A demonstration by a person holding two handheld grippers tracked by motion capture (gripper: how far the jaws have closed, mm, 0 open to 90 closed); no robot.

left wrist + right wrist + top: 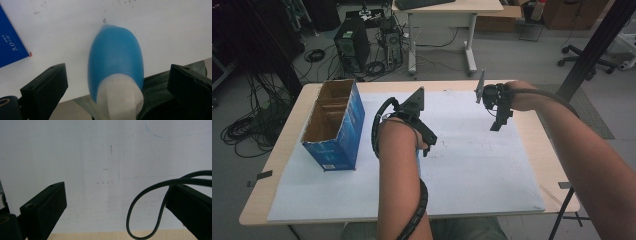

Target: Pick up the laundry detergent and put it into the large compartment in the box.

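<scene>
The left gripper has its jaws wide apart, with a blue and white bottle lying on the white sheet between them (nothing squeezes it). The right gripper is over bare sheet at the far right, jaws apart too. A blue box stands at the left of the table.

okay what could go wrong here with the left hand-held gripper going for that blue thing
The blue rounded object lies between the left hand-held gripper's open jaws; its smooth curved sides might squirt out as they close. It also lies near the white sheet's front edge, so a nudge could roll it off. A black cable loops in front of the right hand-held gripper and could snag.
</scene>
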